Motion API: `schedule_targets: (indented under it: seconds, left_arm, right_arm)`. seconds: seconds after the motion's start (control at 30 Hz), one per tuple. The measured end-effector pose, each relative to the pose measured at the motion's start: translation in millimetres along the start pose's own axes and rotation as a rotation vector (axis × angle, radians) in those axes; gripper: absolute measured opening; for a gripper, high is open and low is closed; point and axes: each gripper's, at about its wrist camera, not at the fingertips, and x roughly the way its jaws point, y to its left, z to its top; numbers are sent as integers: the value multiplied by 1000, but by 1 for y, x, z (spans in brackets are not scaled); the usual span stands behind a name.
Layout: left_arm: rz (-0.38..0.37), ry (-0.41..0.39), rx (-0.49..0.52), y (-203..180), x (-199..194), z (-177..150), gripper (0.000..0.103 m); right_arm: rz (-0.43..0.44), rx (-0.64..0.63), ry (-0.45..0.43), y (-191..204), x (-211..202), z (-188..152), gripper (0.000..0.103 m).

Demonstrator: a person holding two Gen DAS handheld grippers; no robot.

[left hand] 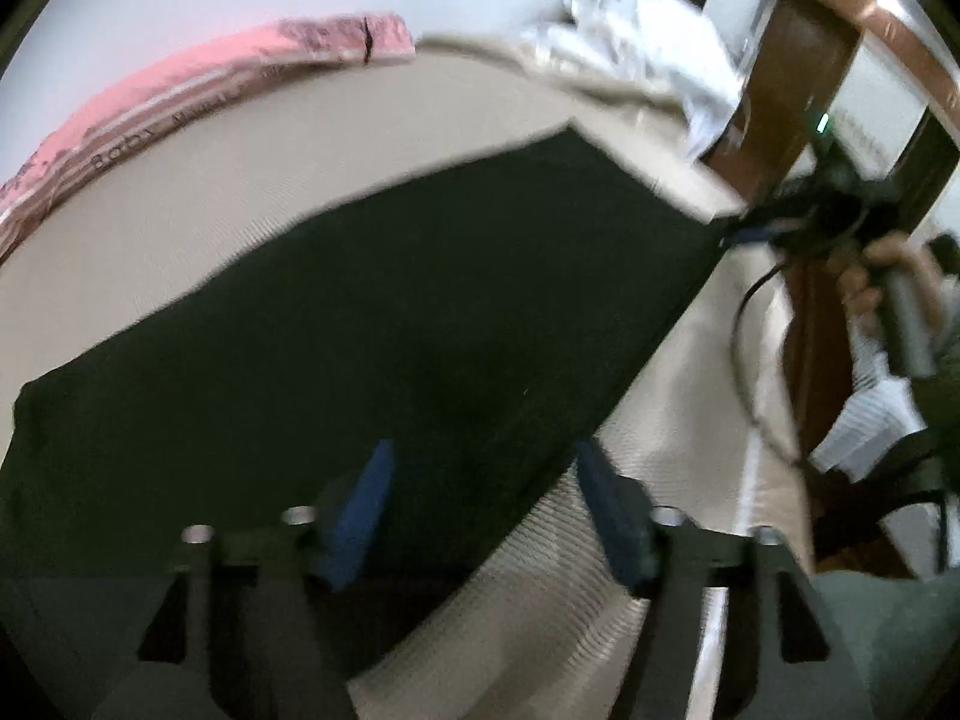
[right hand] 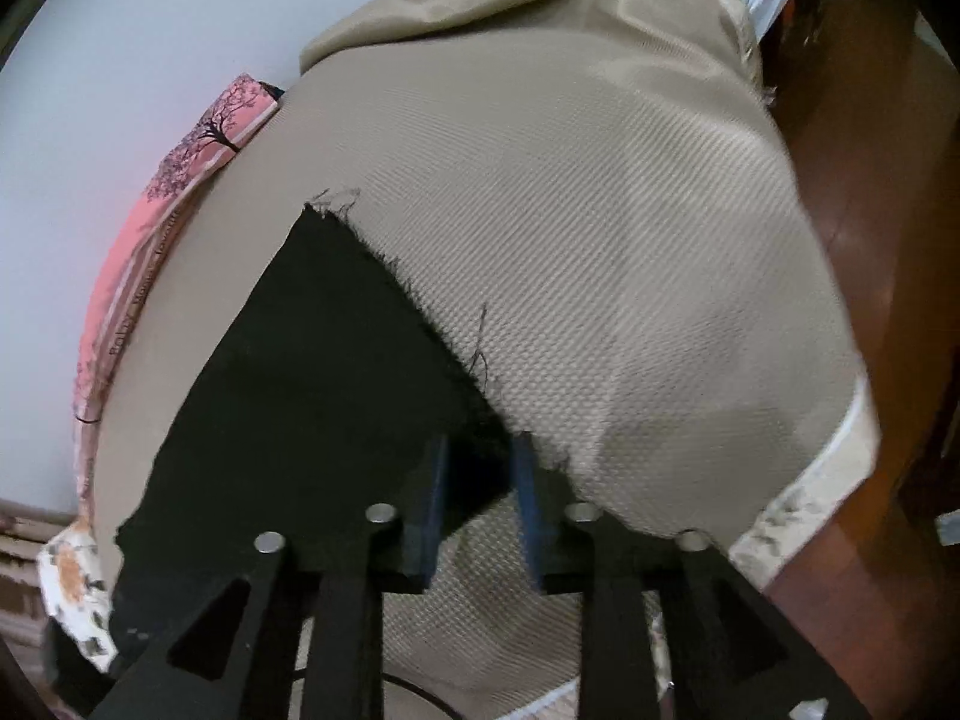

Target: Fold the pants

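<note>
2 grippers in view. Left gripper: fingers set wide, blue pads well apart, nothing between them; the left pad sits over the pants, the right pad over bare cover just past the cloth's edge. Left view is motion-blurred.

Pants: dark cloth lying flat on the beige woven cover, spanning the left view from lower left to upper right. The far corner at right centre of that frame meets the right gripper, held by a hand.

Right view: right gripper with fingers narrow, pads close on either side of a frayed corner of the pants; the cloth runs between them. Cannot tell for certain that the pads press on it. Loose threads trail off the cut edge onto the cover.

Pink printed sheet lines the cover's far edge, upper left in both views. Crumpled white fabric at top of the left view. Brown wood frame at upper right.
</note>
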Motion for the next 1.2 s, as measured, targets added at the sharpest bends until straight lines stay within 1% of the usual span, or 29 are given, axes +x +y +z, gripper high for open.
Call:
schedule_targets:
  seconds: [0.03, 0.07, 0.1, 0.13, 0.2, 0.23, 0.27, 0.3, 0.33, 0.37, 0.43, 0.53, 0.6, 0.67, 0.7, 0.73, 0.77, 0.83, 0.93, 1.0, 1.03, 1.13, 1.17, 1.2]
  left_arm:
    - [-12, -24, -9, 5, -14, -1, 70]
    - [-6, -45, -15, 10, -25, -1, 70]
    - [17, -67, -23, 16, -35, -2, 71]
    - [58, -88, -33, 25, -45, -3, 72]
    - [173, -128, -81, 48, -64, -8, 73]
    - [237, -140, -117, 62, -73, -11, 73]
    - [279, -147, -152, 75, -79, -14, 73]
    - [317, -151, -191, 87, -84, -18, 73]
    - [366, -151, -249, 104, -92, -25, 73]
    - [394, -153, -290, 115, -97, -29, 73]
    - [461, -155, -386, 141, -110, -43, 73]
    - [537, -159, -464, 164, -120, -64, 73]
    - [558, -157, -513, 181, -130, -80, 73]
    - [568, -155, -556, 195, -136, -93, 73]
    - [571, -151, -570, 200, -138, -98, 73]
    - [575, -145, -580, 203, -139, -103, 73]
    - [577, -136, -591, 206, -139, -108, 73]
    - [568, -126, -606, 213, -141, -119, 73]
    - [555, -117, -592, 221, -142, -127, 73]
    - [540, -111, -575, 221, -141, -130, 73]
    - [540, -105, -561, 220, -140, -132, 73]
    - [551, -102, -524, 215, -138, -133, 73]
    - [552, -103, -520, 214, -138, -133, 73]
    - [549, -105, -521, 214, -139, -134, 73]
  right_arm:
    - [-2, -6, -15, 1, -5, 0, 25]
    - [-12, -15, -32, 4, -12, 2, 25]
    - [-19, -30, -46, 8, -17, 3, 25]
    - [-20, -57, -68, 15, -23, 6, 25]
    - [0, -122, -100, 35, -34, 10, 25]
    - [28, -163, -99, 51, -36, 11, 26]
    - [56, -197, -90, 64, -35, 11, 27]
    - [89, -238, -73, 80, -33, 10, 28]
    - [134, -307, -43, 105, -27, 6, 28]
    - [155, -352, -24, 122, -22, 2, 28]
    - [237, -451, 53, 167, -4, -9, 29]
    - [340, -587, 175, 235, 24, -29, 29]
    - [412, -684, 246, 285, 42, -46, 29]
    - [446, -753, 296, 325, 56, -60, 29]
    - [477, -800, 344, 351, 67, -70, 32]
    - [485, -841, 380, 367, 72, -81, 34]
    - [481, -875, 394, 384, 79, -88, 37]
    - [496, -959, 427, 419, 92, -106, 37]
    - [508, -1038, 484, 463, 111, -127, 38]
    - [503, -1085, 502, 481, 123, -139, 39]
    - [498, -1123, 529, 489, 132, -146, 39]
    - [472, -1174, 584, 504, 151, -163, 39]
    - [467, -1183, 604, 506, 156, -165, 38]
    - [472, -1183, 629, 507, 160, -166, 34]
